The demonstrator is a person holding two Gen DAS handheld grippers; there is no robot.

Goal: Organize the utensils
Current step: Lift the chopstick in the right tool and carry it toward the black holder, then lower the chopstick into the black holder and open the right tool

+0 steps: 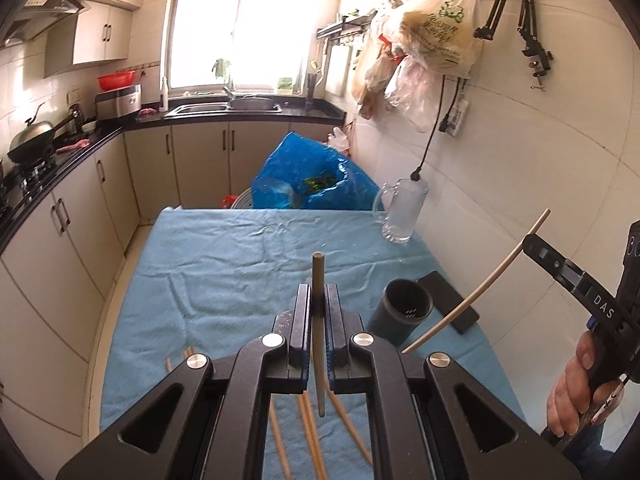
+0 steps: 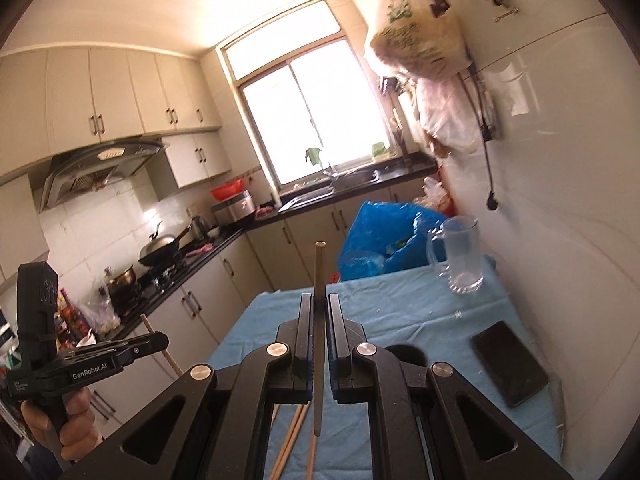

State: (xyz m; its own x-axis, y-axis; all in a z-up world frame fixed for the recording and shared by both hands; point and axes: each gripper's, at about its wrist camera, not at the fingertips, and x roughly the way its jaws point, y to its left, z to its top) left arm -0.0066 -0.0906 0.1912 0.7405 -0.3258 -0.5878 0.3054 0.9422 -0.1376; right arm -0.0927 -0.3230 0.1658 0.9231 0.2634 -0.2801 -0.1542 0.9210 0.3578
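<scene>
2 wrist fisheyes above the blue-clothed table (image 1: 224,264), angled down toward the window (image 1: 244,28), both sharing them.

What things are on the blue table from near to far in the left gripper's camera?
Loose chopsticks → black cup → glass mug.
</scene>
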